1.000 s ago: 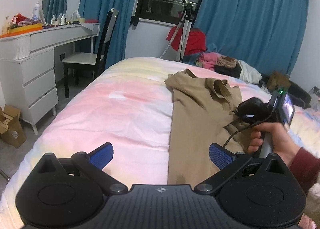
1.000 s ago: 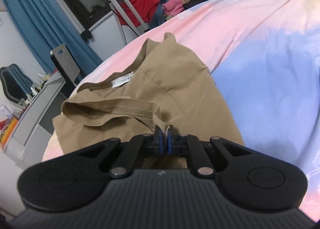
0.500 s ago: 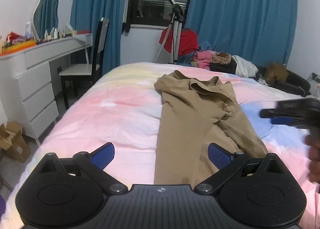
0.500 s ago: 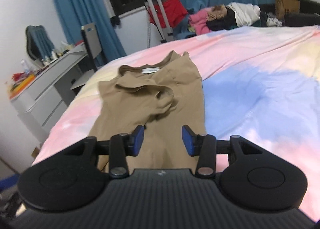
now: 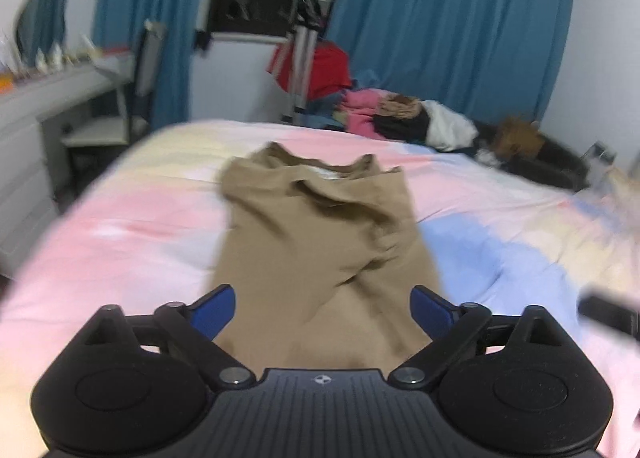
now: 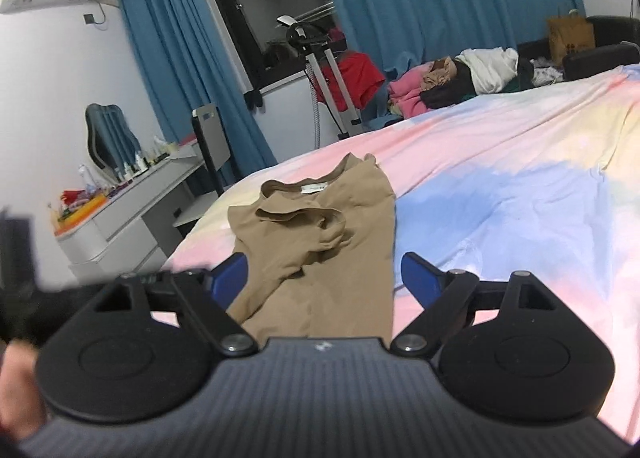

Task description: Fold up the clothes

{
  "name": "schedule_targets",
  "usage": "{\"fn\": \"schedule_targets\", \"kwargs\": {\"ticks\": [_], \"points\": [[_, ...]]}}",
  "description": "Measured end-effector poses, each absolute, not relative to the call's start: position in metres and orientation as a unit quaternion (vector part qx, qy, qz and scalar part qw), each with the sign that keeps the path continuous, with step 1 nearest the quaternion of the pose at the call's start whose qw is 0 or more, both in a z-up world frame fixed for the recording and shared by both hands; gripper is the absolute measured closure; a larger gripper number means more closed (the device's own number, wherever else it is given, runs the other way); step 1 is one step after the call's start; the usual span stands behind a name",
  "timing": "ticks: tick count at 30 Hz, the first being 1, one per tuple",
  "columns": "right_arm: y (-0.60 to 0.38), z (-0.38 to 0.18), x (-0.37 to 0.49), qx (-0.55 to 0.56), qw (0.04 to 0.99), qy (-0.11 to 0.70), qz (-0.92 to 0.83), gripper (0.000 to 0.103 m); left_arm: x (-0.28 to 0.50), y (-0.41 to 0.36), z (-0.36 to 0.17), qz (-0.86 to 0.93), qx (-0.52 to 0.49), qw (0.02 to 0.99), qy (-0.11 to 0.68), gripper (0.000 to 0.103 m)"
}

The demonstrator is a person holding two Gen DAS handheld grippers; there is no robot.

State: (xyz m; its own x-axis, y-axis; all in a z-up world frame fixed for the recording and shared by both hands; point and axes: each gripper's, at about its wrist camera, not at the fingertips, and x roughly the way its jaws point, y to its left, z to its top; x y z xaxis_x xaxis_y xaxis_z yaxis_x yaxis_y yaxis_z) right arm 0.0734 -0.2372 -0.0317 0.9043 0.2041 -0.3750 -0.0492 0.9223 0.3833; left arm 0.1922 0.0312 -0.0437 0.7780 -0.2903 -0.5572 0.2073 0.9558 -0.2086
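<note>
Sprawling across most of both views is the bed (image 5: 120,242), covered in a pastel pink, blue and yellow sheet, and there's loads of bare sheet on either side of the garment, especially out to the right where the blue patch is. Left edge of the bed drops off toward a white table (image 6: 120,218) cluttered with small stuff, with a chair (image 6: 210,138) next to it. Beyond the far end sits a pile of clothes (image 6: 460,78), with blue curtains (image 5: 440,38) behind it.

On the bed lies the tan shirt (image 5: 320,250), roughly in the middle-left. It's folded into a long narrow strip, long axis running straight away from the cameras, collar end pointing at the far edge of the bed and hem end closest to the tools. A sleeve is flopped across the upper part and bunched up a bit; the white neck tag (image 6: 314,188) shows at the collar.

The left tool (image 5: 322,308) is spread wide, nothing in it, hovering above the near end of the shirt. The right tool (image 6: 322,280) is also spread wide and empty, same spot from its side. Left wrist view is pretty blurry.
</note>
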Motion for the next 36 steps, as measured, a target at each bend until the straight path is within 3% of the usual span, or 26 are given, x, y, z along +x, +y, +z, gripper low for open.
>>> {"fn": "schedule_targets", "kwargs": {"ticks": [8,13,15,16,18,20,25,31,33,36], "points": [[-0.294,-0.065,0.117,0.291,0.924,0.247,0.019,0.017,0.317,-0.003,-0.073,-0.115,-0.114,0.937,0.309,0.015],[-0.292,-0.076,0.133,0.267,0.930,0.252,0.017,0.018,0.384,-0.007,-0.098,-0.083,-0.160,0.926,0.331,0.032],[-0.291,-0.082,0.139,0.272,0.925,0.266,0.018,0.018,0.400,-0.015,-0.100,-0.083,-0.154,0.929,0.327,0.056],[-0.290,-0.085,0.142,0.276,0.922,0.272,0.018,0.018,0.406,-0.021,-0.098,-0.088,-0.140,0.931,0.325,0.060],[-0.289,-0.087,0.145,0.275,0.921,0.277,0.019,0.018,0.417,-0.034,-0.095,-0.099,-0.111,0.935,0.322,0.089],[-0.285,-0.088,0.146,0.271,0.922,0.277,0.019,0.018,0.427,-0.050,-0.093,-0.110,-0.080,0.936,0.324,0.099],[-0.276,-0.091,0.151,0.252,0.924,0.288,0.025,0.018,0.450,-0.109,-0.106,-0.111,0.012,0.928,0.357,0.099],[-0.271,-0.094,0.149,0.240,0.927,0.285,0.030,0.018,0.440,-0.121,-0.118,-0.104,0.042,0.920,0.376,0.084],[-0.267,-0.096,0.150,0.235,0.928,0.287,0.041,0.018,0.422,-0.112,-0.104,-0.121,0.033,0.917,0.378,0.062],[-0.259,-0.093,0.149,0.227,0.932,0.278,0.055,0.018,0.375,-0.086,-0.076,-0.147,0.021,0.916,0.372,0.047]]}}
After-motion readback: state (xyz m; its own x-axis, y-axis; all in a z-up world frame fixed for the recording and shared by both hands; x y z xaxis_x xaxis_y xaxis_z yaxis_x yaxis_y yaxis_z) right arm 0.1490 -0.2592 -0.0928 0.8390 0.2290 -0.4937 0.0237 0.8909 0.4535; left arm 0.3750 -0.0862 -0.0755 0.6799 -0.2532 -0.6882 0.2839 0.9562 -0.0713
